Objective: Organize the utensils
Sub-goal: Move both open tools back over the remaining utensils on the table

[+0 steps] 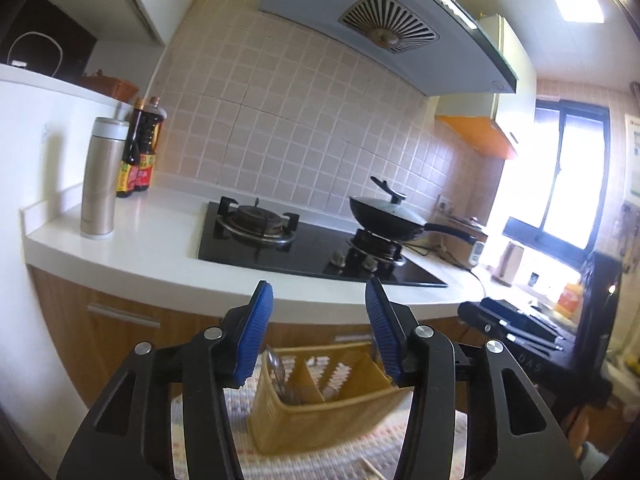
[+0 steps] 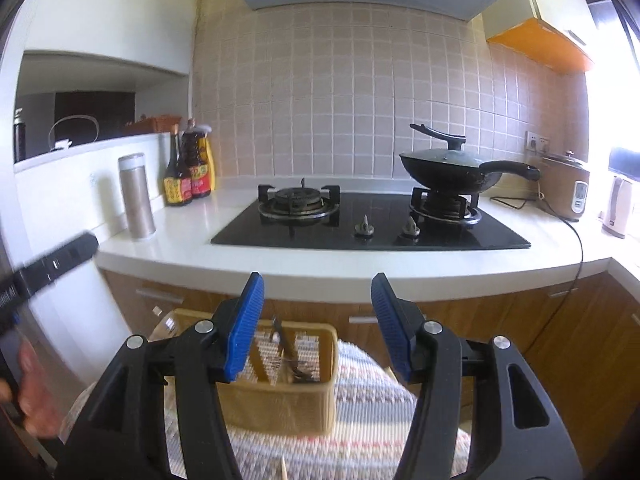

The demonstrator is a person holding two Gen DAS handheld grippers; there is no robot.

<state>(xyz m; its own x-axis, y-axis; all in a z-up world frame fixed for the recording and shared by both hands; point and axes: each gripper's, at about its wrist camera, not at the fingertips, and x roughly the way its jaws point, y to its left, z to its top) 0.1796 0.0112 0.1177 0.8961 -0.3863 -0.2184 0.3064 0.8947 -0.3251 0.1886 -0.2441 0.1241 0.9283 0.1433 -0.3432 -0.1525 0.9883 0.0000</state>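
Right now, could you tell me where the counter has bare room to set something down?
The white counter is bare between the steel flask and the black hob, and along its front edge. Right of the hob, a cord crosses the space. Behind the flask, sauce bottles crowd the corner; the hob holds a lidded wok.

Utensils (image 2: pixel 292 356) in basket (image 2: pixel 280 404) on mat (image 2: pixel 368 392), before counter (image 2: pixel 360 268) w/ stove (image 2: pixel 372 220).
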